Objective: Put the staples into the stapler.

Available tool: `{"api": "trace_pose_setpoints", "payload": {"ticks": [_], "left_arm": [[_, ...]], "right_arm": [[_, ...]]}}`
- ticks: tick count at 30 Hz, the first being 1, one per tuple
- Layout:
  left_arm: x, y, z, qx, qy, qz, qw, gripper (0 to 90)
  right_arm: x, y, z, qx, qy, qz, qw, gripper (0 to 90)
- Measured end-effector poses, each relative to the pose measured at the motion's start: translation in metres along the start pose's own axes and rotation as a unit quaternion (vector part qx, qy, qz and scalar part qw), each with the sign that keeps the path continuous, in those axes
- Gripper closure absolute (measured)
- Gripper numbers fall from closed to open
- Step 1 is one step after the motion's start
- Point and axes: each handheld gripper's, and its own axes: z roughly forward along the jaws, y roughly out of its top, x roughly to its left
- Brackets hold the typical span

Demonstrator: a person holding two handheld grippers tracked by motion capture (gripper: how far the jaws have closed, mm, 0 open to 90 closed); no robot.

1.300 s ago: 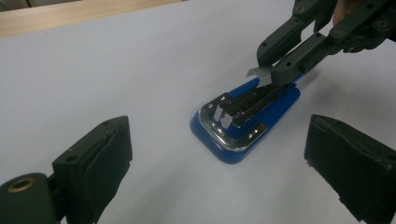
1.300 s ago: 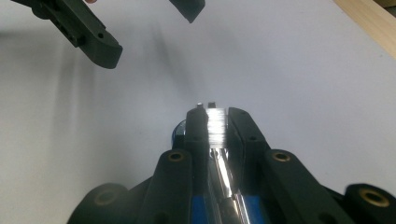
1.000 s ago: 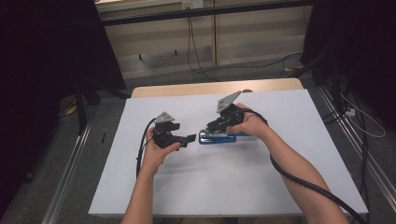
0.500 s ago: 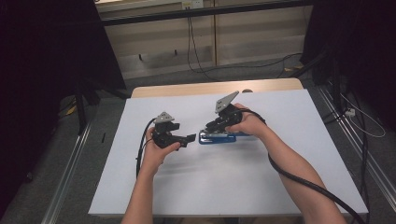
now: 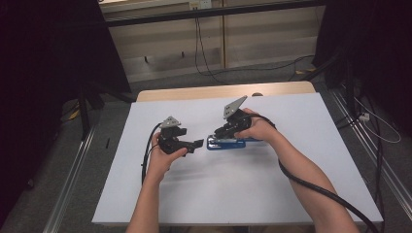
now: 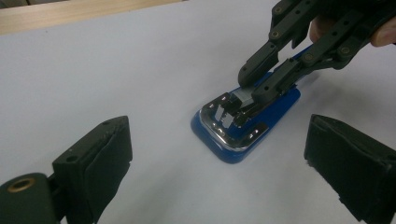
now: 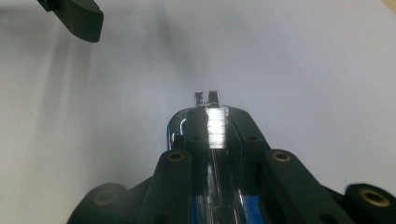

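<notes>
Almost nothing had changed over the last second: in the high view both hands sat at the same spots as in the two earlier pictures, and the stapler (image 5: 232, 143) lay at the same place, at the middle of the white table (image 5: 311, 184), just right of centre in the frame.

The right gripper (image 5: 219, 134) came in from the right of the high view and was closed on the stapler. In the left gripper view its two black jaws reached down from the upper right and pinched the stapler's (image 6: 243, 126) shiny metal arm from both sides, above the blue base that rested flat on the table. In the right gripper view the jaws stood close together at the bottom centre with the metal arm (image 7: 212, 135) between them, its tip pointing toward the top of the frame. The jaws were narrow and held steady.

The left gripper (image 5: 194, 144) hovered left of centre in the high view, just beside the stapler's left end but apart from it. Its jaws stood wide open and held nothing; in its own view they rose at the lower left and lower right, with the stapler between and beyond them, untouched.

Judging from this stillness, the grip on the stapler looked settled, and the left gripper seemed poised to come in and steady the base.
</notes>
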Motion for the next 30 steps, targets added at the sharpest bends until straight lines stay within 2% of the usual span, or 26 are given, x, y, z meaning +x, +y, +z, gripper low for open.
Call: {"api": "trace_pose_setpoints", "payload": {"ticks": [20, 30], "left_arm": [[0.0004, -0.0011, 0.0011, 0.005, 0.002, -0.003, 1.0000, 7.8], [0.0007, -0.0016, 0.0021, 0.008, 0.000, -0.001, 1.0000, 7.8]], "right_arm": [[-0.0014, 0.0012, 0.0040, 0.004, 0.009, -0.016, 0.9998, 79.2], [-0.0013, -0.0006, 0.0012, 0.000, 0.009, -0.016, 0.9998, 79.2]]}}
